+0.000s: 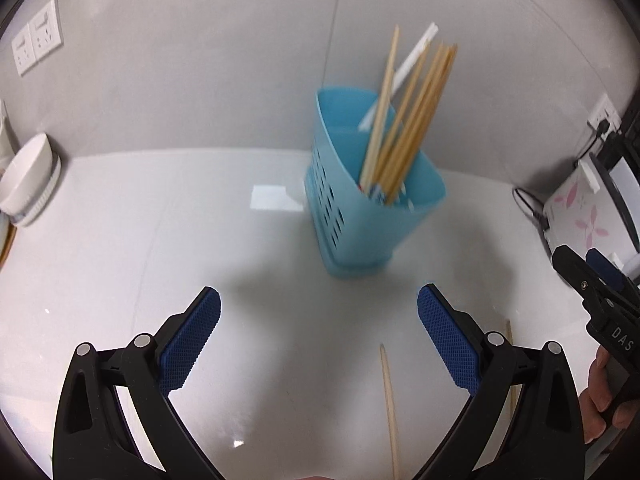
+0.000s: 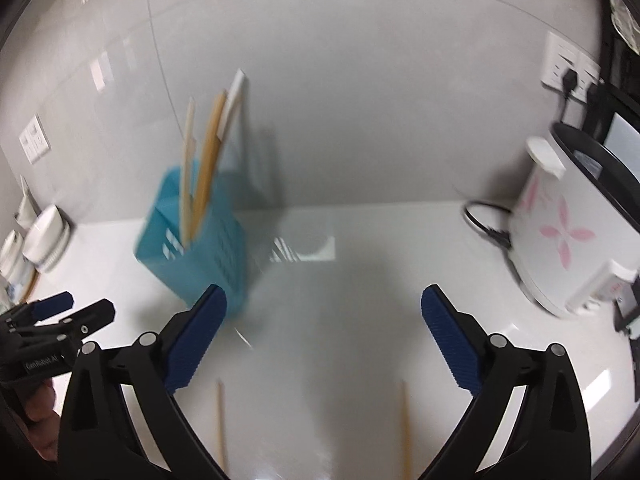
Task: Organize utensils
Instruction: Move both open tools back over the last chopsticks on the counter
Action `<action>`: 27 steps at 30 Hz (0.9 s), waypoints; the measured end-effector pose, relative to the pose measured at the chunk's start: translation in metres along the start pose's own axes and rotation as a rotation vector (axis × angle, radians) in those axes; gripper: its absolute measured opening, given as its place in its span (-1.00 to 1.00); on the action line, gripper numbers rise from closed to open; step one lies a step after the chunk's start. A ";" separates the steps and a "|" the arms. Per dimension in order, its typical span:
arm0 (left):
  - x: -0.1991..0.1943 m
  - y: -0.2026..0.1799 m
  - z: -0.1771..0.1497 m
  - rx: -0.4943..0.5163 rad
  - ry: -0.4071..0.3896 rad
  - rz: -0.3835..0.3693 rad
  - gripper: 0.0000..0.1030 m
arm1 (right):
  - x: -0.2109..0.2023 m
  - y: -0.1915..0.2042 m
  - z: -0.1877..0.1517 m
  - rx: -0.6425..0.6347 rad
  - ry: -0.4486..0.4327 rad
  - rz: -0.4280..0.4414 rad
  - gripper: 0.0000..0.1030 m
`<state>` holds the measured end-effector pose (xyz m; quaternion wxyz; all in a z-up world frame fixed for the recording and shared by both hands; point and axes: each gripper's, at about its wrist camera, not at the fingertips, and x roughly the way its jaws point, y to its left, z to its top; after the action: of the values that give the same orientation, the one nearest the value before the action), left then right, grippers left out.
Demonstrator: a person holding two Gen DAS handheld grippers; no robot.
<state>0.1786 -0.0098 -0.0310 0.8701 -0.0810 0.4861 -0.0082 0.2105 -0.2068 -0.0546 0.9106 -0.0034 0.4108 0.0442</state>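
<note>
A blue perforated utensil holder [image 1: 362, 200] stands on the white counter near the wall, holding several wooden chopsticks [image 1: 412, 120] and a white one. It also shows, blurred, in the right wrist view [image 2: 200, 252]. My left gripper [image 1: 319, 340] is open and empty, in front of the holder. A loose wooden chopstick [image 1: 390, 408] lies on the counter between its fingers, another [image 1: 510, 344] lies behind the right finger. My right gripper [image 2: 324, 344] is open and empty; two loose chopsticks [image 2: 220, 424] [image 2: 406, 428] lie below it. The right gripper shows at the left view's right edge [image 1: 592, 276].
A white rice cooker with pink flowers [image 2: 560, 240] and its black cord stand at the right. White bowls [image 1: 28, 180] are stacked at the left edge. Wall sockets [image 1: 38, 40] are on the grey wall behind.
</note>
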 end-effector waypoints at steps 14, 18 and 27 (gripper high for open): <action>0.037 -0.040 -0.074 0.016 0.200 0.003 0.88 | 0.014 -0.054 -0.084 -0.023 0.234 -0.065 0.82; 0.046 -0.045 -0.092 0.011 0.253 0.003 0.88 | 0.018 -0.063 -0.102 -0.019 0.296 -0.059 0.82; 0.059 -0.058 -0.123 0.023 0.332 0.025 0.88 | 0.030 -0.069 -0.134 -0.009 0.436 -0.042 0.52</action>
<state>0.1093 -0.0893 -0.1353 0.7787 -0.0624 0.6241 -0.0160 0.1356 -0.2788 -0.1678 0.8009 -0.0252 0.5977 0.0254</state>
